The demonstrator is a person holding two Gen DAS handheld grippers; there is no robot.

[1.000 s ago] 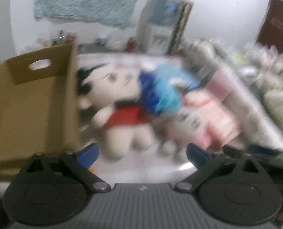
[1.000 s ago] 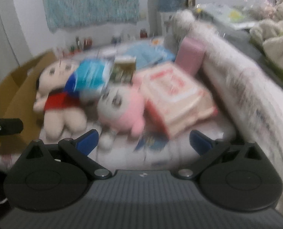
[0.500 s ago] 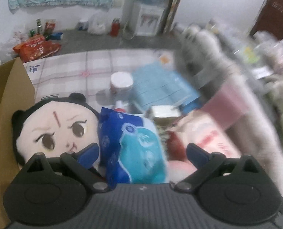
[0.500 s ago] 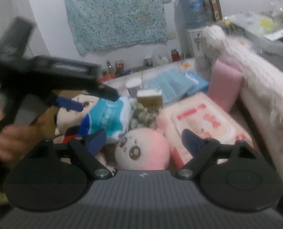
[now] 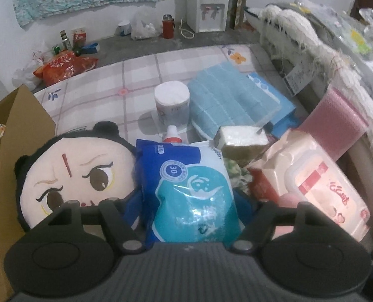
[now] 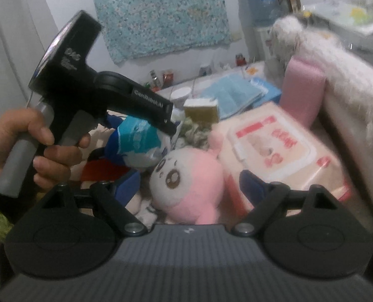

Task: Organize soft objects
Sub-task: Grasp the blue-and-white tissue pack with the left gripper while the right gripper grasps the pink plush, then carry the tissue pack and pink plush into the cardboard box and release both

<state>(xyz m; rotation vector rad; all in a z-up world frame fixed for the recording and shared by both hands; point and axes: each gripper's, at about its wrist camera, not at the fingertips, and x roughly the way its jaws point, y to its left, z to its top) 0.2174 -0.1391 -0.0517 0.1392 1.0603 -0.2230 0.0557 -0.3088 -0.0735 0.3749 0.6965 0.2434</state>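
A blue tissue pack [image 5: 194, 188] lies against a black-haired doll [image 5: 73, 171] on the checked bed. My left gripper [image 5: 191, 209] points down over the pack, its jaws closing, and the blue pads meet the pack's two sides. In the right wrist view a hand [image 6: 23, 146] holds that left gripper [image 6: 169, 125] above the tissue pack [image 6: 136, 138]. My right gripper [image 6: 189, 186] stands open around a pink-and-white plush [image 6: 186, 176], and its fingers [image 6: 251, 183] stay apart from it. A pink wet-wipes pack [image 6: 274, 146] lies just right of the plush.
An open cardboard box [image 5: 10, 138] stands at the left beside the doll. Behind the pile are a toilet roll [image 5: 171, 100], a folded blue cloth pack [image 5: 226, 100], a white-topped block [image 5: 241, 138] and a pink foam pad [image 5: 337, 123]. A shaggy white blanket [image 5: 299, 32] borders the right.
My left gripper swung right from the box, tipped down over the doll and tissue pack, and narrowed onto the pack. My right gripper came lower and nearer to the pink plush.
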